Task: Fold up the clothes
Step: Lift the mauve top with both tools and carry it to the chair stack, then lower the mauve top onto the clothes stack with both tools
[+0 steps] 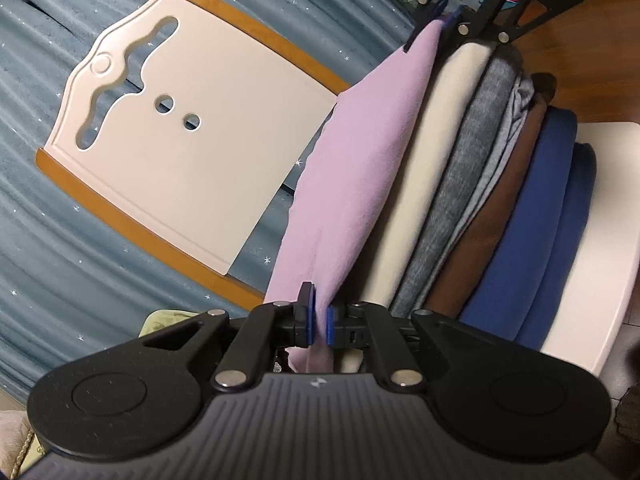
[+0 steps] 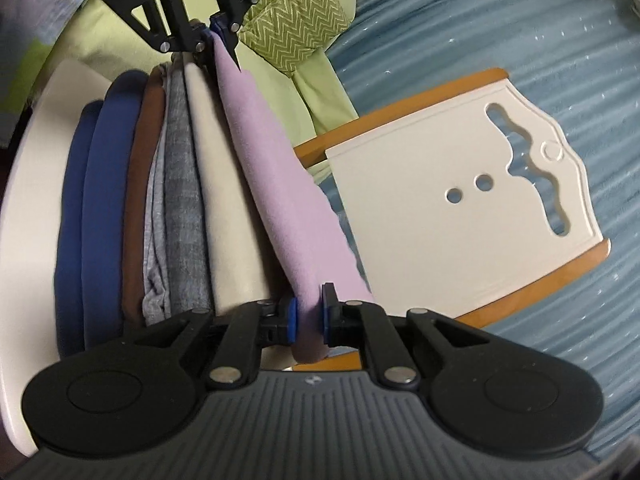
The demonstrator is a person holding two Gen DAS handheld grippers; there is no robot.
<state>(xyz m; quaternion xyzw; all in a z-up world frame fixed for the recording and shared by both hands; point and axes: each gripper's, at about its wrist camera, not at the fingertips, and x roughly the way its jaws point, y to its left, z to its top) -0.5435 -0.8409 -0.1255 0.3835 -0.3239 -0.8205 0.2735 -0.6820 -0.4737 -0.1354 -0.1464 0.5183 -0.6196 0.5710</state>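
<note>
I've got both grippers — left gripper [image 1: 319, 322] and right gripper [image 2: 309, 320] — pinching the lilac cloth [image 1: 356, 168] beside the folded stack [image 1: 500, 208]

My left gripper [image 1: 319, 322] and my right gripper [image 2: 308, 318] each pinch one end of the folded garment [image 1: 360, 168], which stretches between them just above the stack of folded clothes [image 1: 500, 200]. That stack sits on the chair seat [image 1: 608, 220]. The chair backrest [image 1: 192, 136] rises behind the stack, with the curtain [image 1: 60, 240] behind it and a cushion [image 2: 292, 20] past my left gripper.
</note>
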